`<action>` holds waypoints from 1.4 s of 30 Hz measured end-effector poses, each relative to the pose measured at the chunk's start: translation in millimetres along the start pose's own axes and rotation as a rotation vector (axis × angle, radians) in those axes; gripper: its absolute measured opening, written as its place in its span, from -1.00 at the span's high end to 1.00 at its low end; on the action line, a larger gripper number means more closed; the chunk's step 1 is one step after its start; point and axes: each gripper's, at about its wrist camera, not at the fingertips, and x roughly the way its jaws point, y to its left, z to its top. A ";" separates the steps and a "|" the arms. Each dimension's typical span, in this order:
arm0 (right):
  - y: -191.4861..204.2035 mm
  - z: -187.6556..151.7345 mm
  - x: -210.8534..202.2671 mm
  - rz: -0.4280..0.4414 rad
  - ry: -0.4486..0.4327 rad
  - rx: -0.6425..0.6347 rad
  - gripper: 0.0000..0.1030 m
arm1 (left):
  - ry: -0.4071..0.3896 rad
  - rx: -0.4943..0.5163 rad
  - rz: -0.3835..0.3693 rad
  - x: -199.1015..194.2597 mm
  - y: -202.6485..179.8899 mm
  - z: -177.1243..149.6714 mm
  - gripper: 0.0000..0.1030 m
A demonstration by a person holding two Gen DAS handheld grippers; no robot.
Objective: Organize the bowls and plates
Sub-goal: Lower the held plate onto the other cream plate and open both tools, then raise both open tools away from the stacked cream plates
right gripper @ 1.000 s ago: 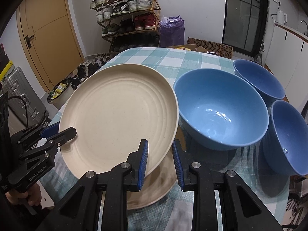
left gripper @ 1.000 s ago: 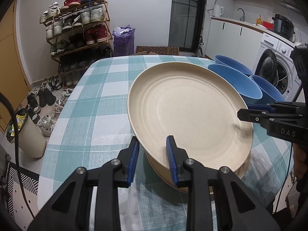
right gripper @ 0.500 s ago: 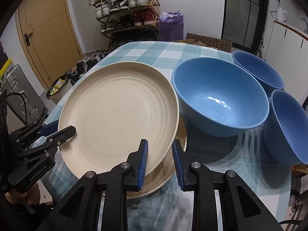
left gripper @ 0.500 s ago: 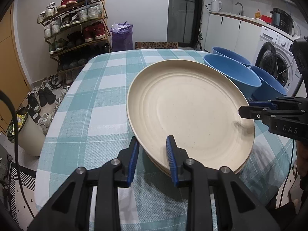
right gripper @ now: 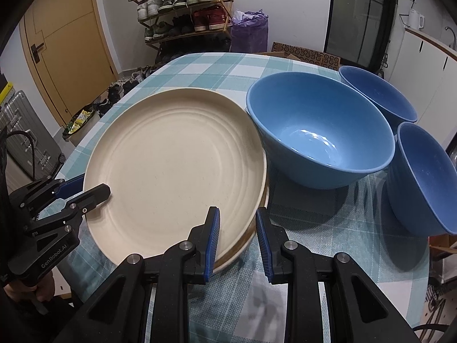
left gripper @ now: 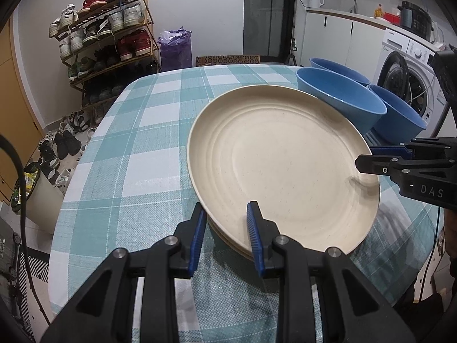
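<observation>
Walls: plain white.
Door: yellow-orange wood (right gripper: 65,48), at the left.
Shoe rack: tiered (left gripper: 105,37), full of sneakers; more shoes on the floor (left gripper: 61,143) below.
Glass door: dark, black-framed (left gripper: 268,14).
Kitchen side: white cabinets (left gripper: 342,40), kettle (left gripper: 315,0), washing machine (left gripper: 405,74).
Table covering: teal-and-white checked cloth (left gripper: 137,154).
</observation>
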 end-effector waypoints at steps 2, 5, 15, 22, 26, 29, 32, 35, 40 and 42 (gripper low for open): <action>0.4 -0.7 1.3 -0.006 0.006 -0.004 0.49 | 0.003 0.005 0.003 1.1 -1.5 -0.6 0.47; 2.3 -1.8 5.0 -0.019 0.015 -0.013 0.49 | 0.010 0.012 0.008 3.4 -3.2 -1.7 0.47; 8.7 -3.0 8.3 -0.055 0.024 -0.044 0.49 | 0.017 0.030 0.017 5.7 -6.5 -3.2 0.45; 11.0 -3.2 8.6 -0.064 0.027 -0.056 0.48 | 0.022 0.037 0.019 7.1 -7.6 -4.2 0.41; 12.7 -4.3 8.4 -0.074 0.028 -0.069 0.48 | 0.022 0.048 0.026 7.8 -8.5 -3.9 0.38; 14.2 -4.5 8.4 -0.079 0.030 -0.081 0.48 | 0.021 0.060 0.027 8.2 -10.2 -4.3 0.31; 17.2 -4.5 7.7 -0.056 0.030 -0.092 0.48 | 0.024 0.066 0.027 8.3 -10.3 -4.7 0.28; 20.4 -4.6 8.3 -0.053 0.030 -0.106 0.48 | 0.028 0.067 0.022 8.7 -8.6 -4.4 0.25; 19.1 -3.8 8.3 -0.046 0.029 -0.101 0.48 | 0.034 0.080 0.038 11.5 -10.0 -5.2 0.11; 17.9 -4.0 8.3 -0.039 0.029 -0.099 0.43 | 0.038 0.082 0.044 11.9 -10.2 -5.6 -0.01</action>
